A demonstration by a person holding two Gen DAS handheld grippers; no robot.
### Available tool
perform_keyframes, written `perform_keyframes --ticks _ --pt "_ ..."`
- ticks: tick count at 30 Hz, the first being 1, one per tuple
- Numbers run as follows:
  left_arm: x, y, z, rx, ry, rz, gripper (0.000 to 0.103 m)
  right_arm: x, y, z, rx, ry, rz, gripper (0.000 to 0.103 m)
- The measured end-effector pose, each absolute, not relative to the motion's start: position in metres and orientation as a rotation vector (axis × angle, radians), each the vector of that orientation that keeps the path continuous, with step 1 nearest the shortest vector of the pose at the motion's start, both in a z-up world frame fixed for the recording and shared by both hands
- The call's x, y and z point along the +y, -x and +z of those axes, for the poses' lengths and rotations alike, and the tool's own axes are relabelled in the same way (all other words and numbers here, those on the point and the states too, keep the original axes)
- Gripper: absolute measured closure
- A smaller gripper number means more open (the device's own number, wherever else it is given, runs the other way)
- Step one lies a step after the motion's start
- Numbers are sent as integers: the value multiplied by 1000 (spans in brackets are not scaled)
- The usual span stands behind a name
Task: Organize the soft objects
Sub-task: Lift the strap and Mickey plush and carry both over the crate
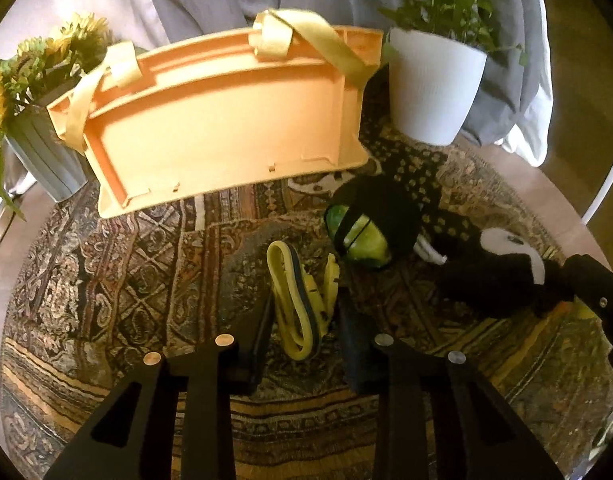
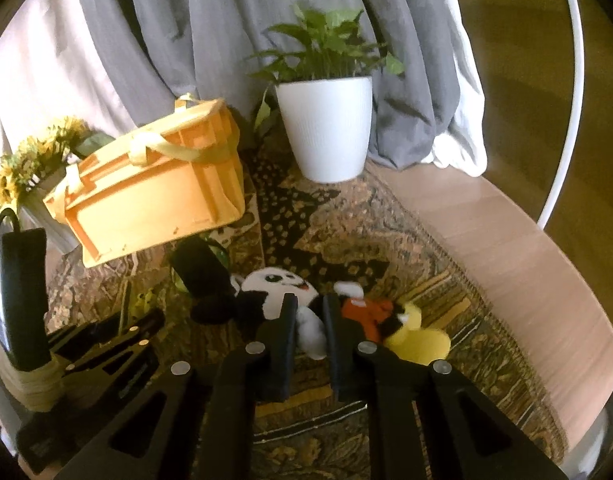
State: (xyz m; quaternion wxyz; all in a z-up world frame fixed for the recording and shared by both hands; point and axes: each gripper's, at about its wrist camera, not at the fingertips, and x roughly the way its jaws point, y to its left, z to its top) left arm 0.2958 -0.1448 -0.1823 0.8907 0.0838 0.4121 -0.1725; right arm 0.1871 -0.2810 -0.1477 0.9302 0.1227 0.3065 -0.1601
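Observation:
An orange crate (image 1: 226, 120) with yellow fabric handles stands on the patterned rug (image 1: 106, 280), tilted; it also shows in the right wrist view (image 2: 154, 200). My left gripper (image 1: 304, 304) is open around a yellow-and-blue soft toy (image 1: 298, 300) lying on the rug. A black-and-green plush (image 1: 370, 228) lies just beyond it. My right gripper (image 2: 308, 304) has its fingers on either side of the white arm of a black-and-white mouse plush (image 2: 282, 292) with red shorts and yellow shoes (image 2: 418, 336). I cannot tell whether the fingers pinch it.
A white pot with a green plant (image 2: 326, 132) stands at the back right of the rug. A grey pot of yellow flowers (image 1: 34, 120) stands at the left. Grey and white curtains (image 2: 186, 20) hang behind. Bare wooden floor (image 2: 526, 260) lies right of the rug.

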Motion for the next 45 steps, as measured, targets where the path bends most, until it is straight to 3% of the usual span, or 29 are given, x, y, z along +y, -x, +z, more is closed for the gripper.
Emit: perform_keyframes --ticks 45 --pt "-58 -283 -23 589 -42 -350 72 -208 -216 -8 306 -102 -98 91"
